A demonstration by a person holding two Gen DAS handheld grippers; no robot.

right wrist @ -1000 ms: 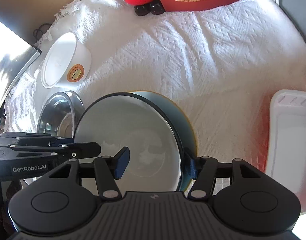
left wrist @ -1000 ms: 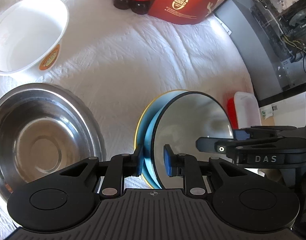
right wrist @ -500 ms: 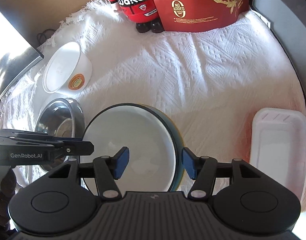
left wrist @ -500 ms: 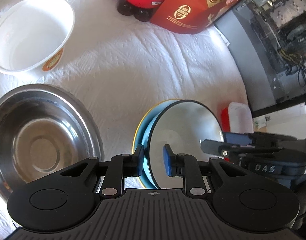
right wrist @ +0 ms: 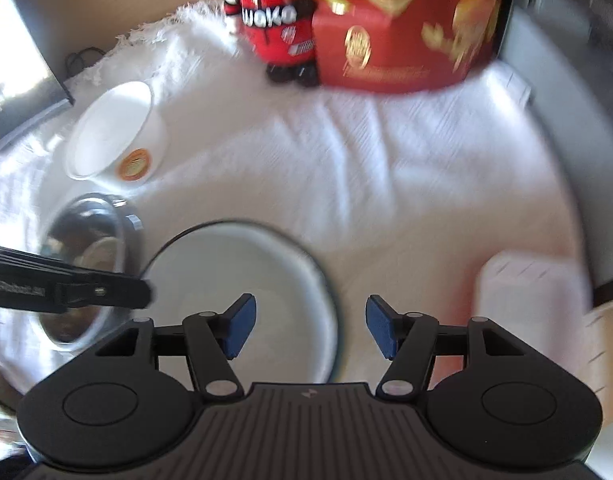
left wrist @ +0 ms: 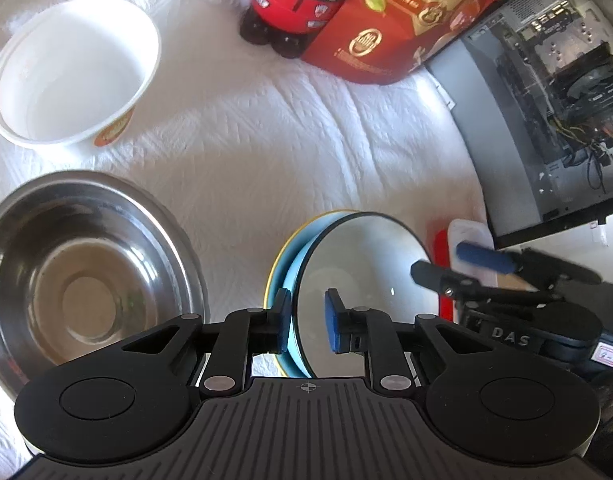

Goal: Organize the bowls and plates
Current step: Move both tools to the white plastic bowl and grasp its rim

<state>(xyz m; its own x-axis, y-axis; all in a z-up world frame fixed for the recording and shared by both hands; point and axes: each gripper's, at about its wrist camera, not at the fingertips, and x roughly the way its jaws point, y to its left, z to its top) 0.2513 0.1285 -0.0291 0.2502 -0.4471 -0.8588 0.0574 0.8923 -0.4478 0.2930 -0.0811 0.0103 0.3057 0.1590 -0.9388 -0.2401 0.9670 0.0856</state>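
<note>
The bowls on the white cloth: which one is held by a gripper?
The light-blue bowl with the dark rim, clamped by the left gripper. The steel bowl and white paper bowl stand untouched.

Polished metal bowl (left wrist: 82, 280) with mirror sheen, glossy white plastic bowl (left wrist: 72, 76), smooth glazed plate (left wrist: 362, 280) on pale-blue bowl (left wrist: 288, 276), matt textured white cloth (left wrist: 306, 152), glossy red carton (left wrist: 402, 24), matt black plastic left gripper (left wrist: 308, 326)
</note>
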